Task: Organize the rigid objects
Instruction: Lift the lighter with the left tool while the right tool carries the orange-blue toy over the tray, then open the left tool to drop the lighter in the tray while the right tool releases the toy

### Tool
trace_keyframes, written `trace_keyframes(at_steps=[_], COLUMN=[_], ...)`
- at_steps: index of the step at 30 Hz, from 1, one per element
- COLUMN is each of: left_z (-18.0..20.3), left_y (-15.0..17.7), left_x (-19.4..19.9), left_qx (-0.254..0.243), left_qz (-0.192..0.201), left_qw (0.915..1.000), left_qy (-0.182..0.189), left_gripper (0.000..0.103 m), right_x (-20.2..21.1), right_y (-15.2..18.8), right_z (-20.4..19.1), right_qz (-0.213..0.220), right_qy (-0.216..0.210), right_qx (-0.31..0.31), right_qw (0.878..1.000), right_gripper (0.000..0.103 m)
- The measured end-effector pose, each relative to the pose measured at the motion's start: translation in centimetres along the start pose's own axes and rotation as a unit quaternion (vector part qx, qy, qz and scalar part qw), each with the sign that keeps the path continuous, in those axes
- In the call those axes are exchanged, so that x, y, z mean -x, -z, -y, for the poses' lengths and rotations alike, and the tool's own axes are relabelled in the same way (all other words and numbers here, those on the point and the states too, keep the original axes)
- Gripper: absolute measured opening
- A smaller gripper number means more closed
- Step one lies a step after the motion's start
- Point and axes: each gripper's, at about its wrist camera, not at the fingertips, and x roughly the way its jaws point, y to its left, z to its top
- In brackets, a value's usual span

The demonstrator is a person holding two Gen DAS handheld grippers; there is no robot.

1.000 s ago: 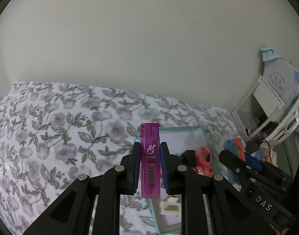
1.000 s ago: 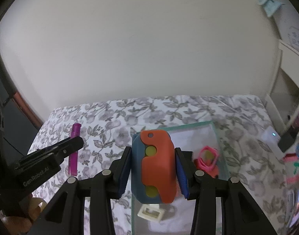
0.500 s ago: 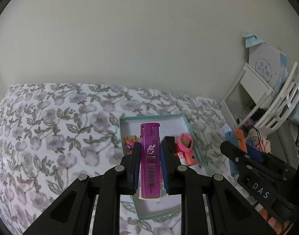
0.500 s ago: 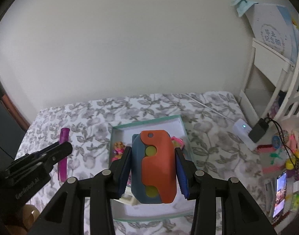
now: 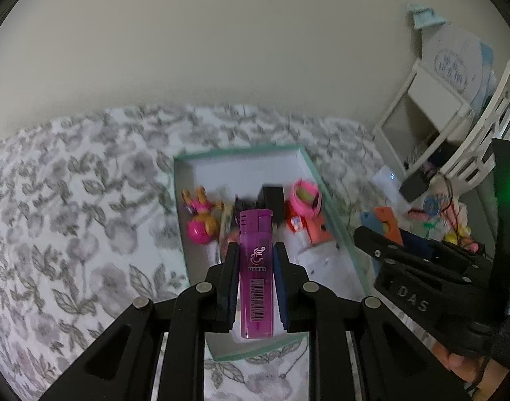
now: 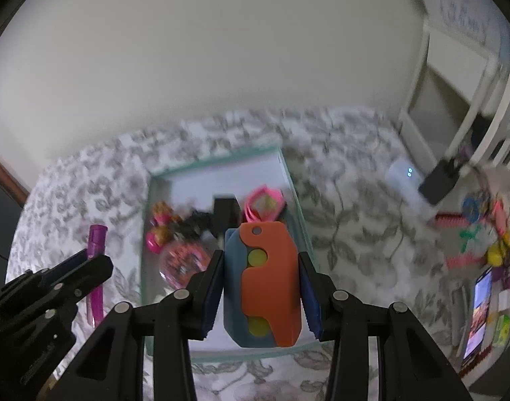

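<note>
Left gripper [image 5: 256,260] fingers pinch an upright purple lighter [image 5: 256,277], right gripper [image 6: 261,280] fingers clamp an orange-and-blue toy [image 6: 265,284], both held over a teal-rimmed box [image 5: 335,220] on the floral bed [image 5: 71,217], pink toys [image 5: 201,220] and a black block [image 5: 271,200] inside.

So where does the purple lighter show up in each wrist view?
Left wrist view: purple lighter at centre, upright between the left gripper's pads, over the green-rimmed box.
Right wrist view: lighter at far left, in that same gripper, beside the box.
Shared landmark: the box.
</note>
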Motion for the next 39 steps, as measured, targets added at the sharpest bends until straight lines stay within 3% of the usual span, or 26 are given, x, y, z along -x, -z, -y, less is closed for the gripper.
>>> trace_keyframes(at_steps=[4, 13, 23, 39], left_z=[0.3, 0.8, 0.6, 0.5], left_y=[1.0, 2.6, 3.4, 3.8], left_x=[-2.7, -6.2, -8.2, -9.4], left_qx=[0.001, -0.010, -0.012, -0.005], left_qz=[-0.038, -0.082, -0.109, -0.130], left_qw=[0.9993, 0.9964, 0.9935, 0.9911], left_qy=[0.001, -0.022, -0.029, -0.028], left_gripper=[0.020, 0.020, 0.020, 0.021], right_x=[-2.5, -5.8, -8.8, -10.2], right_y=[0.7, 1.9, 3.6, 3.9], right_z=[0.5, 0.3, 0.1, 0.4], right_qz=[-0.036, -0.081, -0.122, -0.140], right_qy=[0.012, 0.024, 0.031, 0.035], right_qx=[0.001, 0.011, 0.026, 0.026], right_qw=[0.999, 0.996, 0.992, 0.989], right_gripper=[0.045, 0.045, 0.042, 0.042])
